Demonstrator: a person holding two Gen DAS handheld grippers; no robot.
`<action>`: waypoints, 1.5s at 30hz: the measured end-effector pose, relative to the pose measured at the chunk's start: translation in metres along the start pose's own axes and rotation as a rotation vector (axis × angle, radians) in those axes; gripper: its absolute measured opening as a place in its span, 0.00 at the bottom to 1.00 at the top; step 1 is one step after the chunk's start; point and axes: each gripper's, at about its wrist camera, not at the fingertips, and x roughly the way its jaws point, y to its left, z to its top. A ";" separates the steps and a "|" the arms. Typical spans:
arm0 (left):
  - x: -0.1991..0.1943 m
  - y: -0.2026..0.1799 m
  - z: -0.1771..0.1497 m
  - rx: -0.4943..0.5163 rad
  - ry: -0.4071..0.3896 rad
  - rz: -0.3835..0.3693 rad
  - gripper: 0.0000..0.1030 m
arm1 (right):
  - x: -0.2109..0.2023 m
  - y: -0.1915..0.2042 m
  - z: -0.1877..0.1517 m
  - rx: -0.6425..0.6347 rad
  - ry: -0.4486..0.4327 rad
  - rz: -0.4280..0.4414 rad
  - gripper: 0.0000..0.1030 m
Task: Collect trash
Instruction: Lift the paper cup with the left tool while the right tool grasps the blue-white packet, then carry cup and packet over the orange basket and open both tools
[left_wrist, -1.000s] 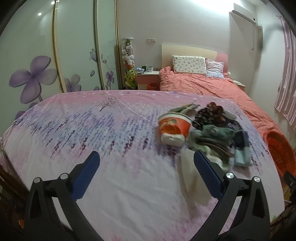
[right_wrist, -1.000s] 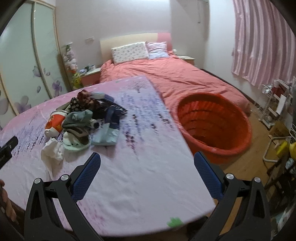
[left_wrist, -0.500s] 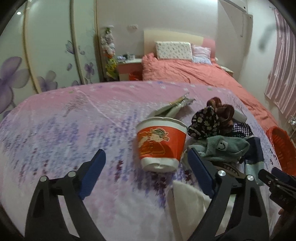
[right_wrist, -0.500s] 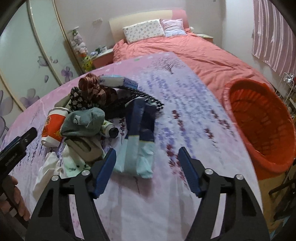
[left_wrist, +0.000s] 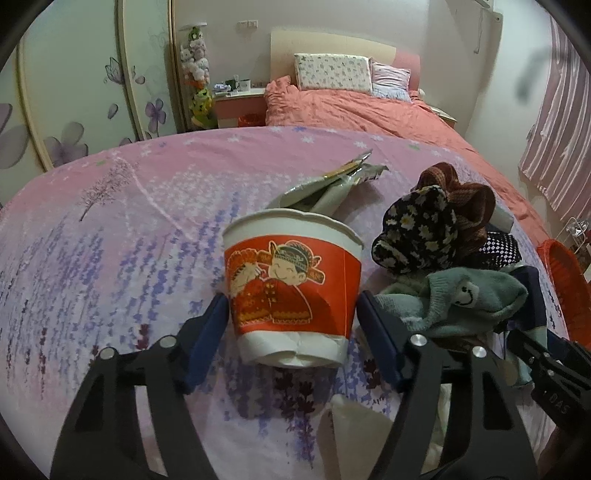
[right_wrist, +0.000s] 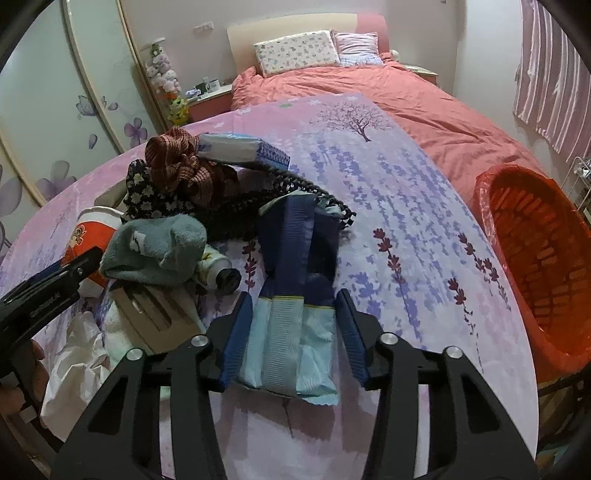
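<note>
Step in hand: both tongs are closing on trash at once, the pick-up stage of collecting it.
Left tongs (left_wrist: 291, 325): its jaws are narrowing around the red-and-white paper cup (left_wrist: 293, 284), which is lying tipped on the table (left_wrist: 110, 258); the pads are sitting just beside the cup's walls, and firm contact is hard to confirm.
Right tongs (right_wrist: 290, 332): its jaws are closing on the blue-and-pale wrapper (right_wrist: 291, 295) lying flat between them; the left pad looks to be touching its edge, the right one is standing slightly off.
Where the rest is lying: socks, scrunchies and a small bottle (right_wrist: 218, 269) are piled between cup and wrapper; white tissue (right_wrist: 74, 362) is lying nearer the edge.
Destination: the orange basket (right_wrist: 535, 258) is standing beside the table, on the right.
Next move, as I judge it: finishing both squeezes gently, since the cup will likely crush, then lifting clear of the socks and carrying rightward to the basket.
</note>
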 end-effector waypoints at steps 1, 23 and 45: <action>0.000 0.000 0.000 0.003 -0.004 0.002 0.68 | 0.001 -0.002 0.001 0.003 -0.004 -0.001 0.37; -0.054 0.004 -0.003 0.012 -0.101 0.023 0.69 | -0.037 -0.020 -0.001 0.006 -0.101 0.050 0.29; -0.144 -0.132 -0.004 0.150 -0.202 -0.223 0.69 | -0.118 -0.097 -0.005 0.076 -0.302 -0.098 0.29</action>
